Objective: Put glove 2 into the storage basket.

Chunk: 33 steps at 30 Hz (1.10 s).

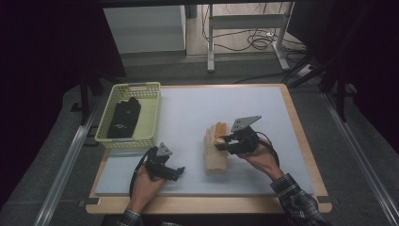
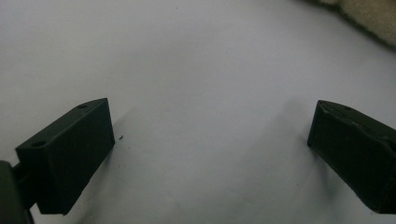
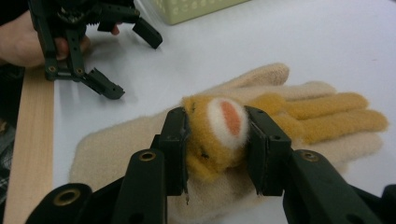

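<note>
The right gripper (image 3: pixel 215 140) had its two black jaws squeezed on a soft yellow-brown glove (image 3: pixel 219 135). The part in the pinch was fuzzy, with a white patch and an orange spot in the middle. The jaws pressed into it from both sides, so the fuzz bulged out between them. In the high view the right gripper (image 1: pixel 225 140) was held by the person's right hand (image 1: pixel 261 155), and the orange bit showed at its tips.

This glove lay on top of a bigger cream glove (image 3: pixel 140 140) that was flat on the table. The yellow-brown fingers stretched out over the cream glove's fingers. In the high view the cream glove (image 1: pixel 215 160) sat near the middle of the white table top (image 1: pixel 197 113), a little toward the person's side.

The left gripper (image 2: pixel 210 154) had its jaws spread wide apart, with nothing between them but the white table. A bit of the cream glove (image 2: pixel 373 18) peeked in at the top corner of the left gripper view. In the high view the left gripper (image 1: pixel 178 173) rested low near the front of the table, in the left hand (image 1: pixel 148 186), just beside the gloves but not touching them.

A light green basket (image 1: pixel 153 110) stood at the far left of the table. A black glove (image 1: pixel 124 117) lay inside it. A wooden edge (image 1: pixel 211 205) ran around the white top.
</note>
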Each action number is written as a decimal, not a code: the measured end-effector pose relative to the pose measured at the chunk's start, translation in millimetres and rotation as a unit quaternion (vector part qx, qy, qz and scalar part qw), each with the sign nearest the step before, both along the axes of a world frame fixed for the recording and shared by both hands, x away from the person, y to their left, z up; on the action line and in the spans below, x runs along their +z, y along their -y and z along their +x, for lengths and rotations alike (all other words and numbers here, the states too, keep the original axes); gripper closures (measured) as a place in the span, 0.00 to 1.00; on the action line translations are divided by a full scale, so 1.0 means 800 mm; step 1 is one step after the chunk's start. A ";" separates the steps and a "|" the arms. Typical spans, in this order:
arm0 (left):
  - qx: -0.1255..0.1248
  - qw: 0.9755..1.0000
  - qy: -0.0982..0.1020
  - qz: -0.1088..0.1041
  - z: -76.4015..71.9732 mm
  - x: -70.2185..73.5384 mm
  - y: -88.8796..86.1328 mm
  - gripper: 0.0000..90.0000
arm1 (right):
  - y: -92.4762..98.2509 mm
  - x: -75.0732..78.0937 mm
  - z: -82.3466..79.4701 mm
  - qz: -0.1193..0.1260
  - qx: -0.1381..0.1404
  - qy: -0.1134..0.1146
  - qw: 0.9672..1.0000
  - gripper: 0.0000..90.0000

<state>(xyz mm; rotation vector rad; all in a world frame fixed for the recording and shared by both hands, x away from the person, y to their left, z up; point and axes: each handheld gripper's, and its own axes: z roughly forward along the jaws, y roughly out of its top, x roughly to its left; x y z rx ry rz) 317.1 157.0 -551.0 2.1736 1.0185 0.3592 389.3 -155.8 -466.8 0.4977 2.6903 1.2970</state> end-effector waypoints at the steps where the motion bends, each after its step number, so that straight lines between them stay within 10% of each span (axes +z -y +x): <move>1: 0.000 1.000 0.000 0.000 0.000 0.000 0.000 0.01 | -0.002 -0.004 0.002 0.000 0.004 -0.001 1.000 0.68; 12: -0.001 1.000 -0.001 0.001 0.000 0.000 0.000 0.01 | -0.003 -0.044 0.020 -0.023 0.000 -0.006 1.000 0.59; 23: -0.003 1.000 0.000 0.004 0.000 0.000 -0.001 0.01 | 0.027 -0.023 0.001 -0.003 -0.062 0.007 0.998 0.45; 33: -0.001 1.000 -0.001 0.002 0.000 0.000 0.000 0.01 | 0.051 -0.048 -0.033 -0.028 -0.087 -0.015 0.996 0.86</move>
